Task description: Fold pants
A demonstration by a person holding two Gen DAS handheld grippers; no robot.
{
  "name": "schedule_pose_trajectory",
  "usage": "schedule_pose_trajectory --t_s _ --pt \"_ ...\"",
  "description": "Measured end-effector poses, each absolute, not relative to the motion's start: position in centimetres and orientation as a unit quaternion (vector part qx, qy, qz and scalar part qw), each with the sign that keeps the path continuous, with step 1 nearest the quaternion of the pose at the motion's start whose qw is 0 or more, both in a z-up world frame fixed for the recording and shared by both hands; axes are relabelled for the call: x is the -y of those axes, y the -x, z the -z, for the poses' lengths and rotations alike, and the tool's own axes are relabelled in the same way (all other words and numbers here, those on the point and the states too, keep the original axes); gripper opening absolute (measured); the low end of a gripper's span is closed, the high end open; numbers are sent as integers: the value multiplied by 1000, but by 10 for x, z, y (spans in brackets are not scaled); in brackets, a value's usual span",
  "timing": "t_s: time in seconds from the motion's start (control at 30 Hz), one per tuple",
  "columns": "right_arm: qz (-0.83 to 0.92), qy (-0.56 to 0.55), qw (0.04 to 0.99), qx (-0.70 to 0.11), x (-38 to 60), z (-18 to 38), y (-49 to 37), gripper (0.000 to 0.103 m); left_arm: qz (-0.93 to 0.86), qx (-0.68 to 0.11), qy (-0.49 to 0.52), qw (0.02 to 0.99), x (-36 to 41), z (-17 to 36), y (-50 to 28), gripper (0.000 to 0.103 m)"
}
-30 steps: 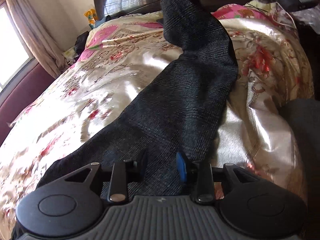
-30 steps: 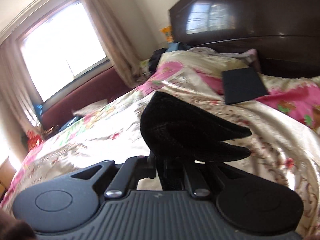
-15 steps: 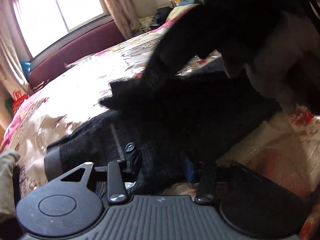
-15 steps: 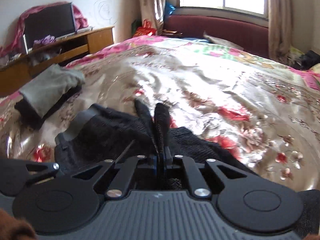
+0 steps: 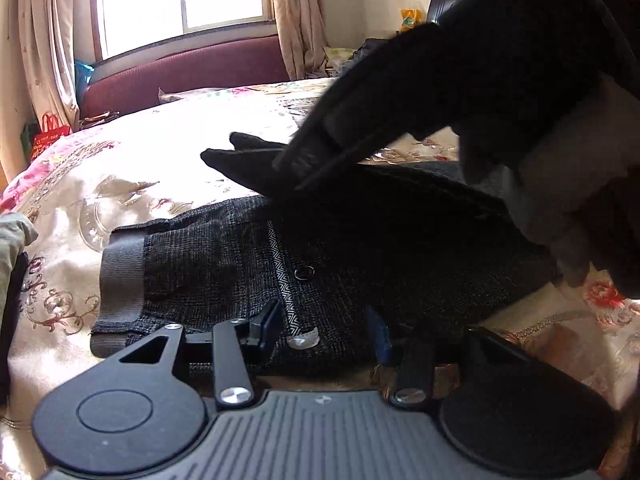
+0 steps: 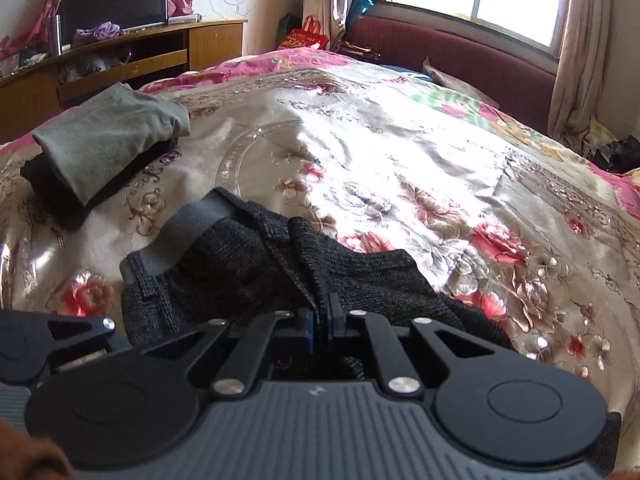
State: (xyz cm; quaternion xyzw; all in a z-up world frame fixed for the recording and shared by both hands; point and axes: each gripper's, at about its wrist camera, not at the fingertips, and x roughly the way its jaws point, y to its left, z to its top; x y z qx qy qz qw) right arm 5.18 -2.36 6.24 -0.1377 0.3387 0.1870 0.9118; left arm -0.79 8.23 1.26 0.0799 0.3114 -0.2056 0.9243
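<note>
The dark grey woven pants (image 5: 200, 264) lie on the floral bedspread (image 5: 132, 160), with the grey waistband (image 5: 120, 272) to the left and a button (image 5: 304, 271) showing. My left gripper (image 5: 322, 328) sits low over their near edge; its jaws are opening, the cloth lies between them and the pads stand clear of it. My right gripper (image 6: 318, 320) is shut on the leg ends (image 6: 296, 248), which hang just above the waist part. From the left wrist it shows as a dark shape (image 5: 400, 92) coming in from the upper right.
A folded grey garment (image 6: 108, 140) on a dark one lies at the bed's left. Beyond the bed are a wooden cabinet (image 6: 168, 52) with a screen, a red bag (image 6: 304, 36) and a maroon bench (image 6: 460, 52) under the window.
The right gripper has carried the leg ends from the headboard end over to the waistband. Both views have swung toward the window. The left jaws stand wider apart.
</note>
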Motion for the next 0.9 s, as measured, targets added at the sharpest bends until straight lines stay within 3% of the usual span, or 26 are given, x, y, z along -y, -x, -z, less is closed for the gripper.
schedule_pose_trajectory --t_s 0.13,0.3,0.57,0.9 --pt "-224 137 912 -316 -12 -63 -59 7 194 -308 -75 928 -90 -19 16 60" --pt "-293 213 884 -297 -57 -45 -57 7 182 -308 -67 931 -103 -29 32 61" --pt "-317 250 866 -295 -64 -28 -49 8 177 -319 -23 931 -127 -37 34 64" --pt "-375 293 838 -265 -58 -23 -31 8 172 -340 -39 924 -129 -41 42 64"
